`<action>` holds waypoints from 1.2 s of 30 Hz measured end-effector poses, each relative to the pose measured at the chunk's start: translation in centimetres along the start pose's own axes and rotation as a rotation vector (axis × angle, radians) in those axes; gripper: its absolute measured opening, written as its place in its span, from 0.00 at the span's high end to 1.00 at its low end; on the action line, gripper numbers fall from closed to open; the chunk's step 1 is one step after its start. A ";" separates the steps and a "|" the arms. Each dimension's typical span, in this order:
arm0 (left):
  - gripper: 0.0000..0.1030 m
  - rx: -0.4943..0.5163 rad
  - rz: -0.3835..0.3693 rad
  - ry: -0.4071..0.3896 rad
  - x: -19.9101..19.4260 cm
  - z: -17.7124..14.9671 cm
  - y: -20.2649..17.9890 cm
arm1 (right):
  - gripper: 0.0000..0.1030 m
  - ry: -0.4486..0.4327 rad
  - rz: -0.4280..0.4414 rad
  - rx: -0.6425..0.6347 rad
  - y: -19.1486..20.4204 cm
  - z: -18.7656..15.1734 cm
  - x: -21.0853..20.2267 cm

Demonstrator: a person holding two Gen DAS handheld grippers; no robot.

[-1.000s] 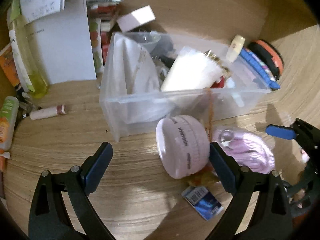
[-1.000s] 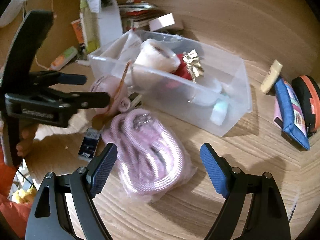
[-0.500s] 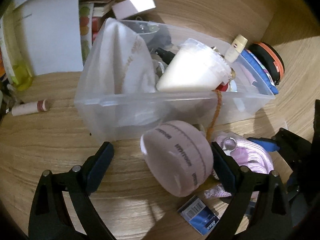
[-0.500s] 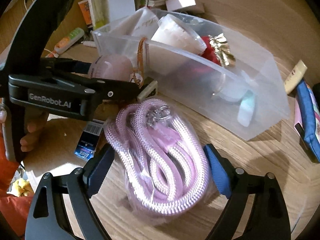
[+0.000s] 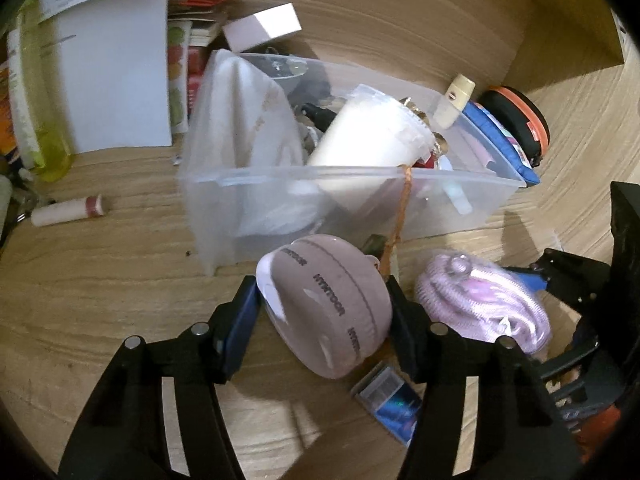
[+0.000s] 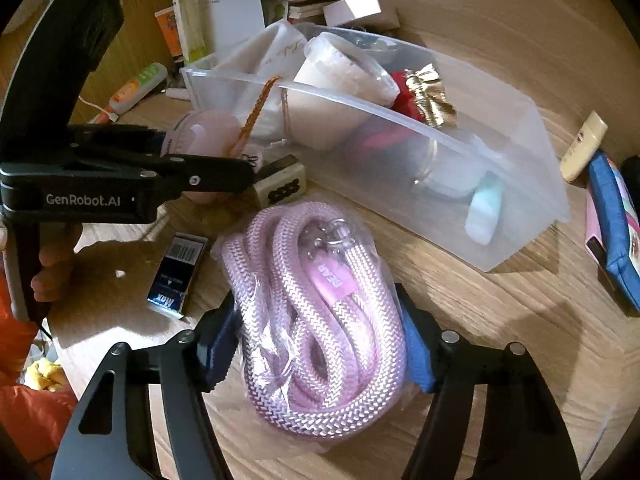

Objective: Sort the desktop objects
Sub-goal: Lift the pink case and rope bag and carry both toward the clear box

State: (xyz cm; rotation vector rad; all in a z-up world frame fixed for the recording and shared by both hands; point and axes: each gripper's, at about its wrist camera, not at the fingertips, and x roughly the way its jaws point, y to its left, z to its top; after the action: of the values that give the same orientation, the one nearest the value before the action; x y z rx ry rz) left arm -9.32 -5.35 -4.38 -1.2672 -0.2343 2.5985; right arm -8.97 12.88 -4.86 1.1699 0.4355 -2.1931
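A: My left claw (image 5: 322, 322) pinches the pink case (image 5: 326, 312) beside the bin (image 5: 360, 184); only the right view shows the rope bag's (image 6: 320, 320) label.

B: Right claw (image 6: 318, 344) now grips that bag on the tabletop (image 6: 520, 340); both were spread earlier.

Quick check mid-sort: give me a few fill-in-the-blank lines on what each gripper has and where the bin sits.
1. The left gripper is shut on the round pink ____.
2. The right gripper is shut on a bagged coil of pink ____.
3. The clear bin stands on the ____ desk.
4. The small blue box lies ____ the bin.

Missing words: case; rope; wooden; outside
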 end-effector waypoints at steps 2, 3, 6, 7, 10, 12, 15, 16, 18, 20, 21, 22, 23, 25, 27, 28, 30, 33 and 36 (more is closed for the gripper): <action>0.42 -0.007 0.001 -0.013 -0.7 -0.4 0.1 | 0.38 -0.009 -0.002 0.012 -0.2 -0.1 -0.4; 0.42 -0.008 0.001 -0.018 -0.9 -0.5 0.1 | 0.39 -0.014 -0.001 0.020 -0.3 -0.3 -0.7; 0.42 -0.016 0.008 -0.033 -1.7 -0.9 0.1 | 0.39 -0.030 -0.004 0.041 -0.8 0.0 -1.4; 0.42 -0.018 0.008 -0.037 -1.8 -0.9 0.1 | 0.39 -0.035 -0.005 0.050 -1.0 0.1 -1.6; 0.42 -0.031 0.011 -0.049 -2.6 -1.3 0.6 | 0.39 -0.051 -0.007 0.077 -1.7 0.2 -2.2; 0.42 -0.040 0.010 -0.058 -3.1 -1.4 0.9 | 0.39 -0.061 -0.012 0.090 -2.3 0.3 -2.6; 0.42 -0.048 0.004 -0.070 -4.0 -1.6 1.1 | 0.40 -0.072 -0.021 0.106 -2.6 0.2 -3.1; 0.42 -0.048 0.005 -0.073 -4.2 -1.7 1.1 | 0.40 -0.076 -0.024 0.113 -2.8 0.2 -3.4; 0.42 -0.047 0.009 -0.080 -4.8 -2.0 1.2 | 0.40 -0.081 -0.024 0.127 -3.0 0.3 -3.6; 0.42 -0.047 0.011 -0.084 -5.3 -2.4 1.3 | 0.39 -0.086 -0.025 0.139 -3.3 0.3 -3.9; 0.42 -0.047 0.010 -0.085 -5.5 -2.6 1.4 | 0.39 -0.088 -0.025 0.143 -3.4 0.3 -4.0; 0.42 -0.046 0.008 -0.085 -5.6 -2.8 1.4 | 0.39 -0.091 -0.025 0.148 -3.5 0.3 -4.0; 0.42 -0.045 0.005 -0.084 -5.7 -2.9 1.4 | 0.39 -0.092 -0.023 0.153 -3.6 0.3 -4.0; 0.42 -0.044 0.012 -0.080 -5.6 -3.1 1.5 | 0.39 -0.094 -0.023 0.157 -3.6 0.3 -3.9; 0.42 -0.057 0.020 -0.074 -5.5 -3.3 1.9 | 0.39 -0.092 -0.021 0.161 -3.5 0.3 -3.7; 0.42 -0.067 0.016 -0.070 -5.4 -3.2 2.0 | 0.39 -0.091 -0.018 0.162 -3.4 0.2 -3.7; 0.42 -0.093 -0.003 -0.070 -5.3 -3.3 2.5 | 0.39 -0.090 -0.011 0.160 -3.4 0.1 -3.6; 0.42 -0.117 -0.025 -0.074 -5.2 -3.2 3.0 | 0.39 -0.087 -0.009 0.153 -3.1 0.0 -3.4; 0.42 -0.126 -0.022 -0.071 -4.8 -2.9 3.2 | 0.39 -0.079 -0.007 0.152 -3.1 -0.1 -3.2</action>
State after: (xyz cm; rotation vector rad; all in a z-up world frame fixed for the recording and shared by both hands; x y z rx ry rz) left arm -4.67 -9.68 -3.35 -1.2059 -0.4283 2.6494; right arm -9.56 16.42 -2.24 1.1563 0.2429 -2.3030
